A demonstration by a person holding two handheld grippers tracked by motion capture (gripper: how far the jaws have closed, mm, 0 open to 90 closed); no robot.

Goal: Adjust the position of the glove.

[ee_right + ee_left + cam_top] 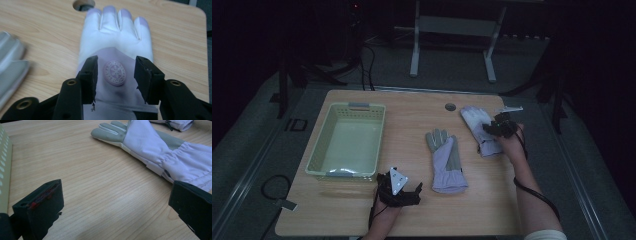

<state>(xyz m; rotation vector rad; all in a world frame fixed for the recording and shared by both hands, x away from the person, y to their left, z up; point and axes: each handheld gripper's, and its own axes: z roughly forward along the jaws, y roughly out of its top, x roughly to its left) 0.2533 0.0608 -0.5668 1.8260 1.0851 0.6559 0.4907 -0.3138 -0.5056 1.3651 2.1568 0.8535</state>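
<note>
Two pale lilac gloves lie flat on a wooden table. The right gripper sits over the far glove, jaws apart astride its round badge, seemingly touching the fabric. The left gripper rests wide open beside the near glove, near a green basket.

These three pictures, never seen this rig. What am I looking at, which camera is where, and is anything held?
No robot here: a person holds a two-jaw gripper in each hand. The high view looks down on a wooden table from above the person's side. The other two pictures come from cameras riding on each gripper, looking along its black jaws. On the table lie a pale green basket and two lilac gloves. The left gripper hangs open near the middle glove, holding nothing. The right gripper is over the far glove, its jaws open on either side of a round emblem, not yet closed on it.
</note>
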